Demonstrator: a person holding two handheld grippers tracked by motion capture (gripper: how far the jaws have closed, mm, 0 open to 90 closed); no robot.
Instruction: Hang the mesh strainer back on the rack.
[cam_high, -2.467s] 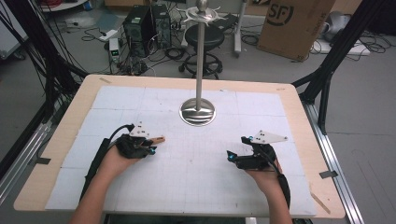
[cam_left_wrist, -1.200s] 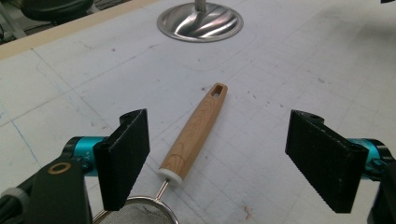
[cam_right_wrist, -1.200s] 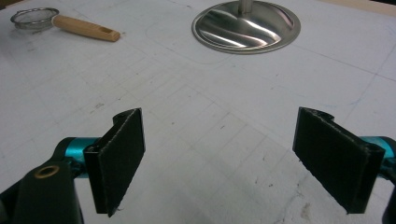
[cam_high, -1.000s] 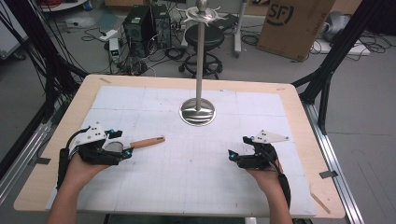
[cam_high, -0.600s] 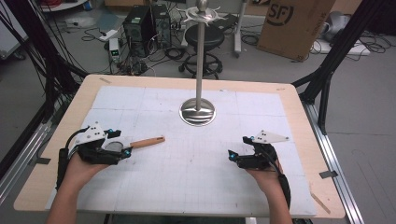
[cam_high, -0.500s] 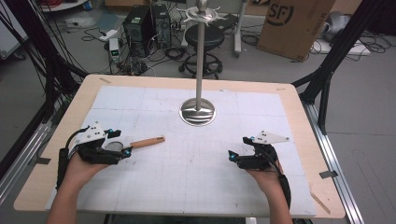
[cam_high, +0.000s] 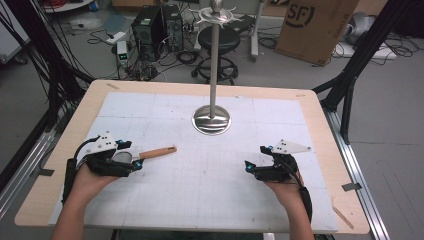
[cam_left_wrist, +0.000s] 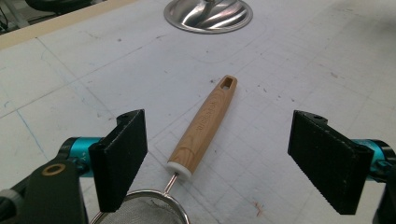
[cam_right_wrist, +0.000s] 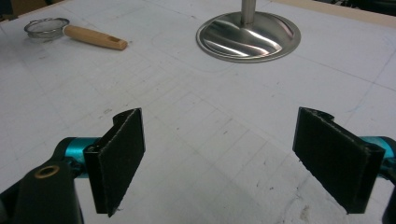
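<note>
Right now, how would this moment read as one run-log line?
left hand-held gripper: open, over strainer, not gripping | right hand-held gripper: open, empty, over mat | stand: upright, untouched

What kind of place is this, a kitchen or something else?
Likely a lab or workshop, not a kitchen: computer towers and loose cables on the floor, a cardboard box, and a gridded work table.

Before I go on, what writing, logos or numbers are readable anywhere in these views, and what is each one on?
"SF" in a ring, on the cardboard box on the floor beyond the table.
Wooden handle of the strainer, between the open jaws of the left gripper: an engraved mark runs along it, too blurred to read.
Nothing else legible.
</note>
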